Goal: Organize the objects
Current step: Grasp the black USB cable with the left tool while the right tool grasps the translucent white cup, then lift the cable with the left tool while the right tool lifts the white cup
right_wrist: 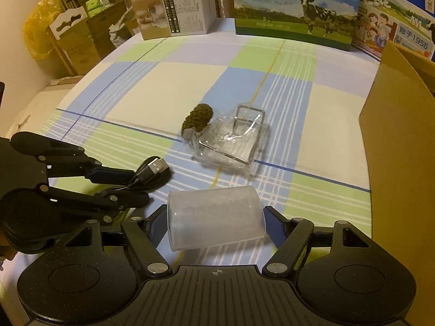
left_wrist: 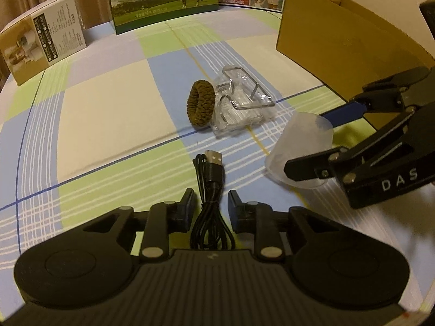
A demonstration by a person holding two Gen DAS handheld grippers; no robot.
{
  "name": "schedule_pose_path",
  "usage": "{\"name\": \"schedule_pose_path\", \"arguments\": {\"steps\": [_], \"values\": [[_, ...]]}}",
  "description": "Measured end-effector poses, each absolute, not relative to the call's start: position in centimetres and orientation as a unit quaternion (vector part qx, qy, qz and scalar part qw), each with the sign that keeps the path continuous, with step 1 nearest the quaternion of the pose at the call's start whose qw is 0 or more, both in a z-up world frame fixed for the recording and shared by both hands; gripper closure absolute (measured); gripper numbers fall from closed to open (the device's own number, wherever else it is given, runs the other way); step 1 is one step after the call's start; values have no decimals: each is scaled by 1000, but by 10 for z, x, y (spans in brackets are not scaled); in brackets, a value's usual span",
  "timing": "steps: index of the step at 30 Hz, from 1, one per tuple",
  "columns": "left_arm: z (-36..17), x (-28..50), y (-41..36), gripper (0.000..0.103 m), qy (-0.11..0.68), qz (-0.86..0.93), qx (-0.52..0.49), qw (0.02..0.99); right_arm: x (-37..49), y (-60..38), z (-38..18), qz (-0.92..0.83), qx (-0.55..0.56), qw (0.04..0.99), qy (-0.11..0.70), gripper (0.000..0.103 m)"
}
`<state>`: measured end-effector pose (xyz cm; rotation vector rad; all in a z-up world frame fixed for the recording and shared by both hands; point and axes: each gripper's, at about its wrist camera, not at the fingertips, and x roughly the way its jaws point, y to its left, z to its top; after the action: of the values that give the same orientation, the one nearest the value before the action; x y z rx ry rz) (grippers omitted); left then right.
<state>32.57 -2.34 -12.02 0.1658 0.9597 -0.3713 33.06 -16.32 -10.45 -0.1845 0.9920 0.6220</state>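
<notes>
A coiled black USB cable (left_wrist: 210, 206) lies on the checked cloth between the fingers of my left gripper (left_wrist: 211, 203); the jaws are partly open on either side of it, not touching. The cable (right_wrist: 152, 174) and the left gripper (right_wrist: 127, 187) also show in the right wrist view. A clear plastic measuring cup (right_wrist: 214, 217) lies on its side between the fingers of my right gripper (right_wrist: 214, 226), which stand close at both ends; it also shows in the left wrist view (left_wrist: 301, 149). A brown knitted ring (left_wrist: 201, 103) and a wire rack in clear wrap (left_wrist: 242, 103) lie mid-table.
An open cardboard box (left_wrist: 326, 43) stands at the right. Milk cartons (left_wrist: 163, 0) and a white product box (left_wrist: 40, 43) line the far edge. More cartons and bags (right_wrist: 76, 35) stand off the table's left side.
</notes>
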Motion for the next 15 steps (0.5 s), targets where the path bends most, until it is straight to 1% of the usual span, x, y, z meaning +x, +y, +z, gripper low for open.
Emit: {"name": "schedule_pose_path", "arguments": {"steps": [2,9,15], "values": [[-120,327,-22,91,459,-171,71,869,331,-163,-104,295,-84,829,468,33],[-117,318,-23,92,467,-154,34,870,322,-171,-94,284,-72,840,456,33],[-108,294,-22,92,465,-138,-6,874,288,-188,-73,272,-45,860,430,33]]}}
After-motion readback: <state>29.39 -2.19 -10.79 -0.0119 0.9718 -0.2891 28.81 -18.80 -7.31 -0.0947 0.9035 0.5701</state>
